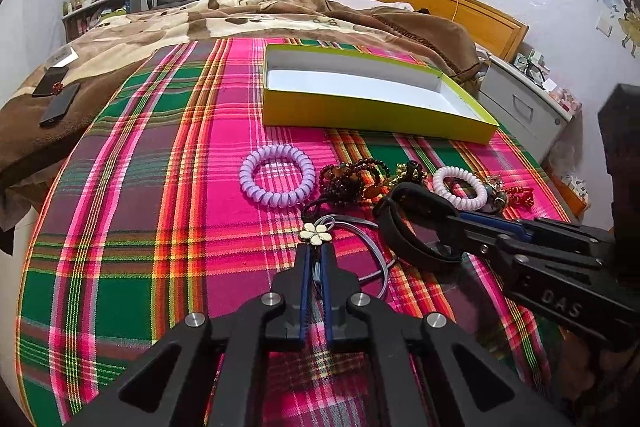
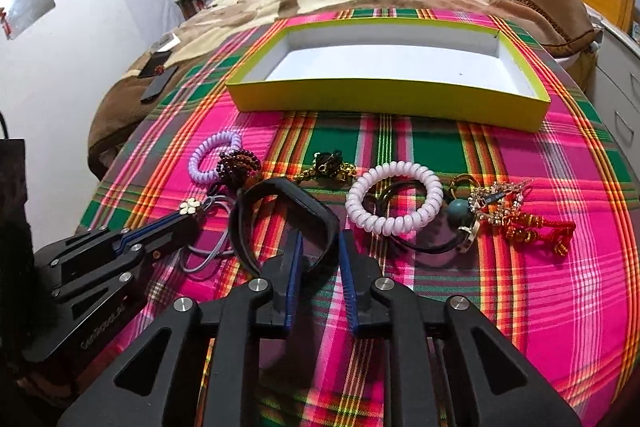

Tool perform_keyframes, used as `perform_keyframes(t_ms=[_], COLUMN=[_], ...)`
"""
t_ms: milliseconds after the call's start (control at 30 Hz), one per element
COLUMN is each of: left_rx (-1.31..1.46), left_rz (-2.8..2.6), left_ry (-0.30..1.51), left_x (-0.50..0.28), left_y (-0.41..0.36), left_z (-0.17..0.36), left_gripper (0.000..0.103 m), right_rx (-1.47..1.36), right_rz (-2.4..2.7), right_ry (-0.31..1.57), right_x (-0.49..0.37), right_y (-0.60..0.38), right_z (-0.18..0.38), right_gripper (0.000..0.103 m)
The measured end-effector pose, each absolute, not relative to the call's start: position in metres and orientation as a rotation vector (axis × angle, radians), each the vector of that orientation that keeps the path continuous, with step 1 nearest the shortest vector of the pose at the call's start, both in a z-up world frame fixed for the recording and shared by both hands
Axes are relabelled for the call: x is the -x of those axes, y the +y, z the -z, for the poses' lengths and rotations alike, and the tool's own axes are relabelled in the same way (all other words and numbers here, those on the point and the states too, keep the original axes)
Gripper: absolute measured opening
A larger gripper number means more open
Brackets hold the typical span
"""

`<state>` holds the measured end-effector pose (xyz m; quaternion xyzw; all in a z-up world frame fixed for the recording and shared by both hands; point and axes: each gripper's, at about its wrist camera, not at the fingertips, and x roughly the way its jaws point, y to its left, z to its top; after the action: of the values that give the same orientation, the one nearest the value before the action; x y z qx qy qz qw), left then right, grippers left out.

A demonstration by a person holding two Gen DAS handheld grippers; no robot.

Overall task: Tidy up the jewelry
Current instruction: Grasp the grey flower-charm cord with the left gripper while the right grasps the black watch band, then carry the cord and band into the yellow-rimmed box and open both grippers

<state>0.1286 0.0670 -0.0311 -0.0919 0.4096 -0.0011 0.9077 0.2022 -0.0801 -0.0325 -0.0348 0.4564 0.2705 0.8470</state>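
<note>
Jewelry lies in a row on a pink and green plaid cloth (image 1: pixel 160 187). My left gripper (image 1: pixel 316 247) is shut on a grey-lilac elastic hair tie with a white flower charm (image 1: pixel 316 233). The charm sits just past the fingertips. My right gripper (image 2: pixel 320 237) is shut on the side of a black band (image 2: pixel 280 187), with one finger inside its loop. Beyond them stands a shallow yellow-green box (image 2: pixel 392 103) with a bare white floor. A lilac spiral tie (image 1: pixel 276 179) and a pale pink spiral tie (image 2: pixel 394 199) lie loose.
Dark red beads (image 1: pixel 348 179), a gold chain (image 2: pixel 332 165), a teal bead on black cord (image 2: pixel 458 209) and a red tassel piece (image 2: pixel 532 227) lie in the row. Two phones (image 1: pixel 56 95) rest on the brown blanket at left. A grey drawer cabinet (image 1: pixel 524 107) stands right.
</note>
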Motion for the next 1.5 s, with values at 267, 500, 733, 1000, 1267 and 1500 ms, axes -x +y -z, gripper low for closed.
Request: perform_keyframes(t_ms=[267, 500, 733, 1000, 1267, 1500], left_rx=[0.21, 0.214, 0.183, 0.141, 0.083, 0.068], left_rz=[0.023, 0.04, 0.054, 0.081, 0.095, 0.118], left_ry=[0.826, 0.806, 0.765, 0.728, 0.697, 0.696], left_x=[-0.119, -0.106, -0.098, -0.115, -0.162, -0.224], left_y=[0.072, 0.07, 0.059, 0.053, 0.054, 0.062], left_z=[0.027, 0.019, -0.001, -0.024, -0.043, -0.048], left_gripper=[0.003, 0.003, 0.003, 0.003, 0.003, 0.003], right_rx=[0.096, 0.054, 0.026, 0.028, 0.066, 0.087], right_rz=[-0.556, -0.542, -0.533, -0.513, -0.475, -0.455], right_ry=[0.938, 0.92, 0.888, 0.828, 0.779, 0.775], right_x=[-0.19, -0.178, -0.172, -0.187, -0.228, -0.277], right_y=[-0.08, -0.096, -0.109, -0.12, -0.124, -0.119], right_z=[0.03, 0.025, 0.013, -0.008, -0.026, -0.03], right_gripper=[0.006, 0.006, 0.006, 0.006, 0.006, 0.006])
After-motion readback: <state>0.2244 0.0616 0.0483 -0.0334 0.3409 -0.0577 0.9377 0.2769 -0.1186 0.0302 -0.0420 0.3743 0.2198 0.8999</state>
